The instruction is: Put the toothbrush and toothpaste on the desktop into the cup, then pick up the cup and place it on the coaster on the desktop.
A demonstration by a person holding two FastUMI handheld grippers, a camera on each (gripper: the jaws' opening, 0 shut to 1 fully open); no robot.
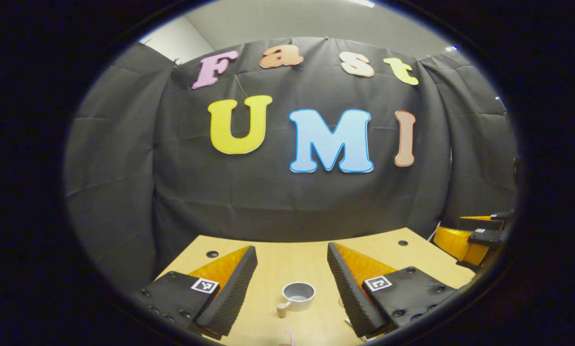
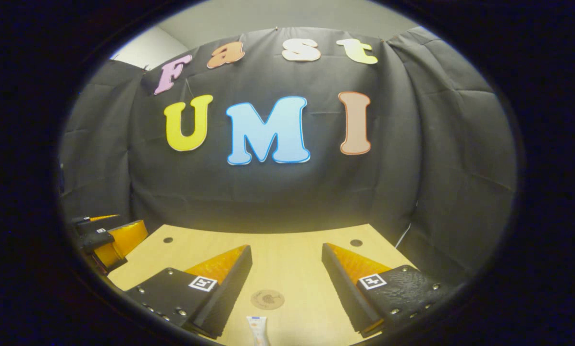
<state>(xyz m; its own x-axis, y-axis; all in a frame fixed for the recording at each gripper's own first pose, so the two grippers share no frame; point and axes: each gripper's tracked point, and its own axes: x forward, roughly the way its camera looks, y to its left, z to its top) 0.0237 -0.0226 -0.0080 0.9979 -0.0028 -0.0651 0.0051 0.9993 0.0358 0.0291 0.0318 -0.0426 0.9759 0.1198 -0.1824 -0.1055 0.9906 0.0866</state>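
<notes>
Two grippers, both with jaws spread wide, nothing between them. Left gripper (image 1: pixel 292 254): cup (image 1: pixel 298 295) upright on the desk (image 1: pixel 287 259), at 6 o'clock from the fingertips, handle toward 7; a pale item at the bottom edge, possibly the toothbrush, too cropped to tell. Right gripper (image 2: pixel 286 253): coaster (image 2: pixel 267 299) at 6 o'clock, toothpaste (image 2: pixel 257 330) just beyond it, long axis 12-to-6. Judgement: right gripper nearer the toothpaste.
</notes>
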